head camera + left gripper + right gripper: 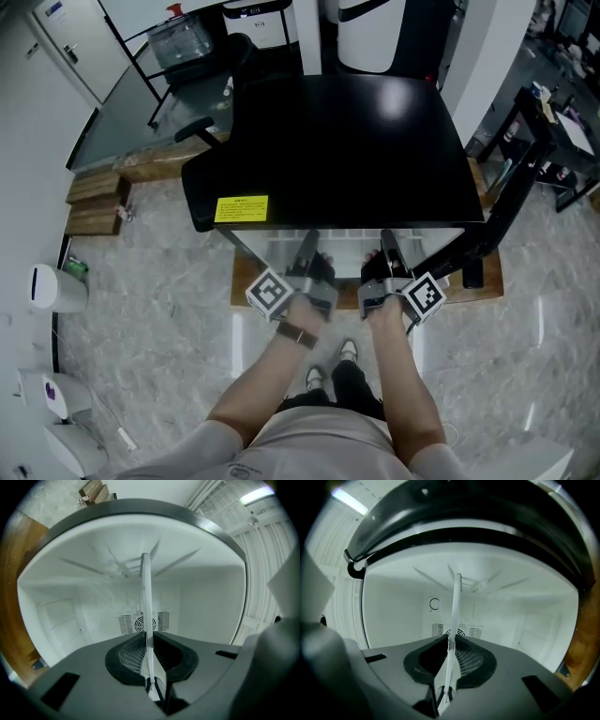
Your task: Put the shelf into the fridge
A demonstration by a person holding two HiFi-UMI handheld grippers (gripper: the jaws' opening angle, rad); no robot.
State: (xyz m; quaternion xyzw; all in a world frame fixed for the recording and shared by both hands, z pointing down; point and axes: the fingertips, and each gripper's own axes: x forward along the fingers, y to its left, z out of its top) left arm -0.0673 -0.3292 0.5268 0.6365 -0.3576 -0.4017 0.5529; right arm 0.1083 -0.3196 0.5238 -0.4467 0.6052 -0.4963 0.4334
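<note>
Clamping 1 shelf (146, 603) w/ 2 hand-held grippers (309, 242) (386, 242)

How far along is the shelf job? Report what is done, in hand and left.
Done: the fridge stands open, and the shelf is clamped at its near edge by the left gripper and the right gripper. In hand: the shelf reaches into the white cavity, towards the back vent. Left: push it home, then release. Whether it sits on its rails does not show.

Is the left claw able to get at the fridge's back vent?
Probably not: the left claw is shut on the shelf, which runs ahead of it toward the vent.
</note>
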